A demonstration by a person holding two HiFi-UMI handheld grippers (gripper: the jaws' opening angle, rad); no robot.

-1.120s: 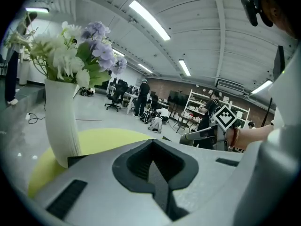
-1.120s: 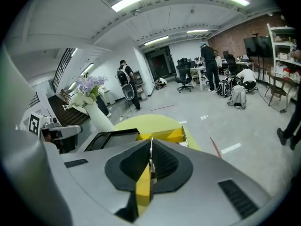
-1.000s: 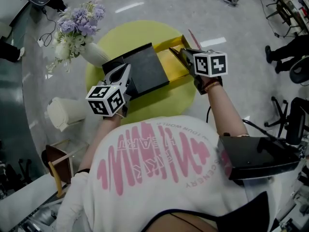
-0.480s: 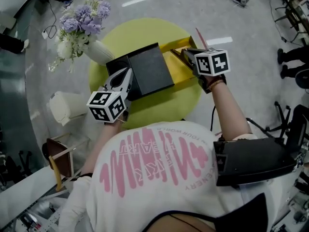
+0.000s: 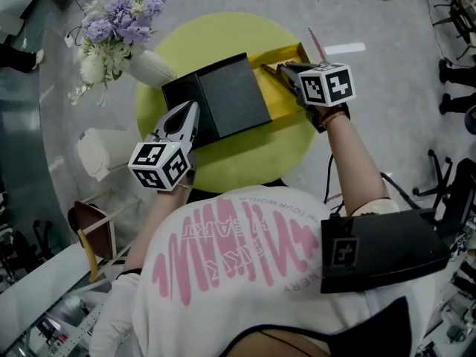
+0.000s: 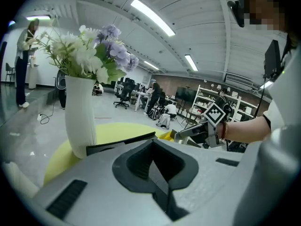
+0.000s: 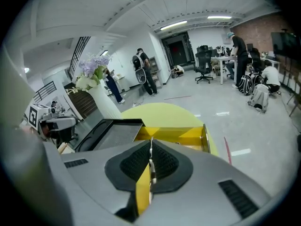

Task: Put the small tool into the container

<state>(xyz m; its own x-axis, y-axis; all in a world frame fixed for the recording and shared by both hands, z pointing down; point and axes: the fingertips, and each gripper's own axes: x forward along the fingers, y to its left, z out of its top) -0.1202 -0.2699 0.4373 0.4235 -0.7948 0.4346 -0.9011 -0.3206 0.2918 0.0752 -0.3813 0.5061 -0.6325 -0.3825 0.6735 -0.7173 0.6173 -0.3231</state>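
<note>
Your left tool (image 5: 191, 110), shut and empty, hovers near the black box (image 5: 227, 95), while your right tool (image 5: 270, 71) clamps the thin metal piece (image 7: 150, 160) at the edge of the yellow container (image 7: 176, 134), so lowering and releasing it inside apparently remains.

**Round yellow-green table bearing three things**

The round table (image 5: 238, 166) stands on a glossy grey floor (image 5: 372, 21). At its far left edge stands a white vase (image 5: 149, 67) of flowers. A flat black tray (image 5: 223, 99) lies in the middle. Just beside the tray, on its right, lies an open yellow container (image 5: 274, 103).
</note>
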